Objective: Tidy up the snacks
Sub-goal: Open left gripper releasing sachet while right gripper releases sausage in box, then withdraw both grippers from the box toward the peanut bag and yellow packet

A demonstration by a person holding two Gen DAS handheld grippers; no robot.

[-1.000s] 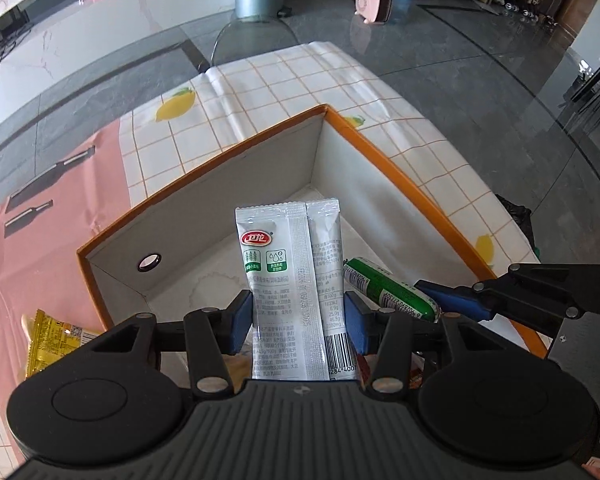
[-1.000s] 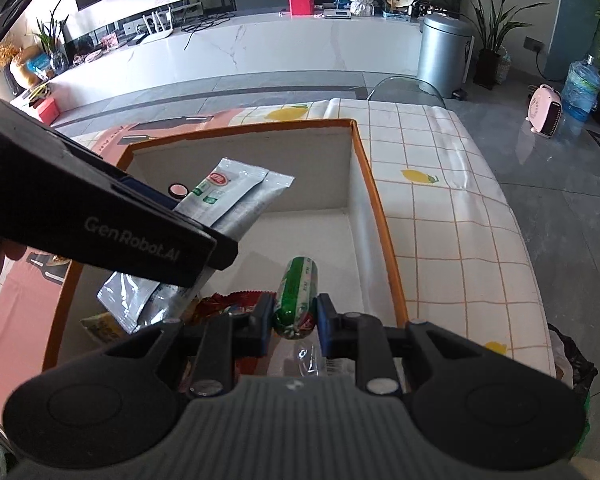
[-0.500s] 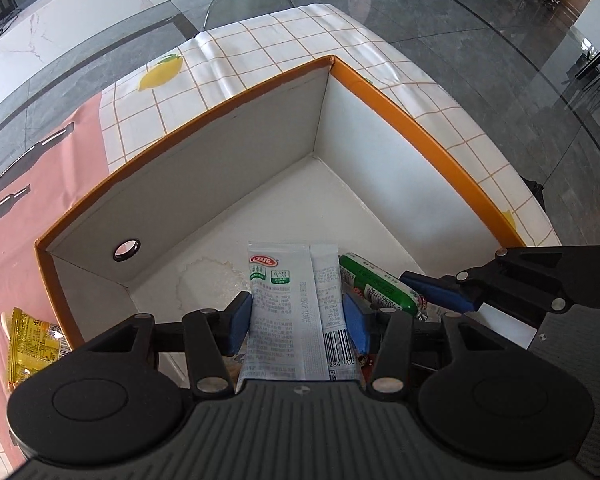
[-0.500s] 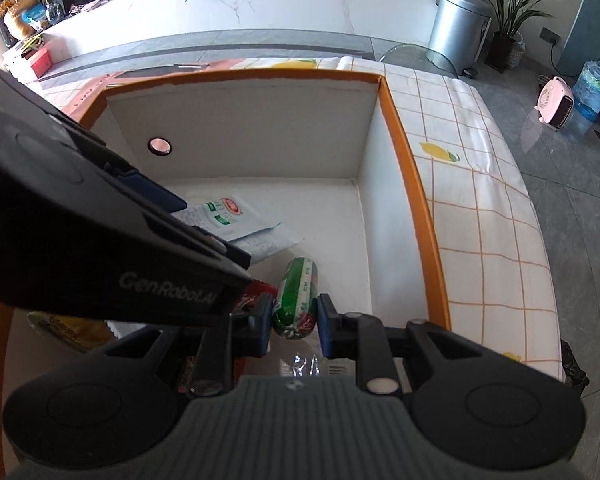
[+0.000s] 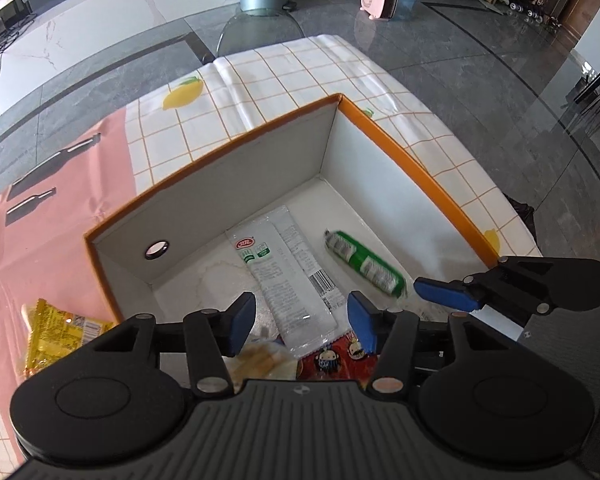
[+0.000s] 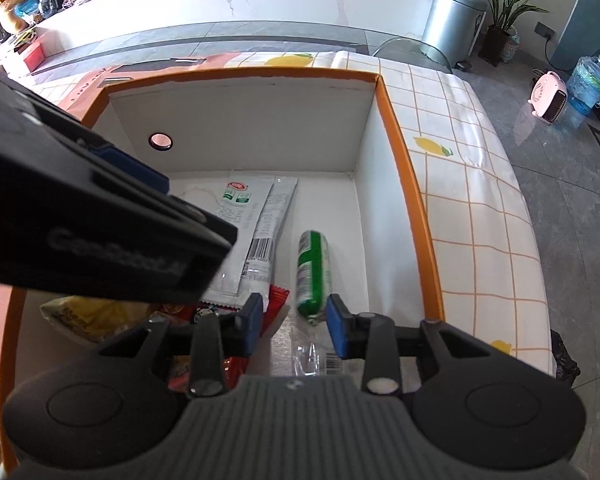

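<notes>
An orange-rimmed white box [image 5: 412,160] stands on the table; it also shows in the right wrist view [image 6: 400,140]. A silver snack packet [image 5: 288,276] and a green sausage stick [image 5: 366,264] lie flat on its floor. My left gripper [image 5: 302,322] is open and empty above the packet's near end. My right gripper [image 6: 294,328] is open and empty just above the green stick [image 6: 312,268]. The packet [image 6: 256,224] lies left of the stick. A red packet [image 5: 332,360] and a yellow packet [image 6: 80,316] lie at the box's near end.
A yellow snack packet [image 5: 56,332] lies on the pink and checked tablecloth [image 5: 260,76] outside the box's left wall. The left gripper's body [image 6: 80,216] covers the left part of the right wrist view. The table's right edge drops to a grey floor.
Both grippers have opened and lifted. The silver packet and the green stick have been let go and now lie on the box floor.
</notes>
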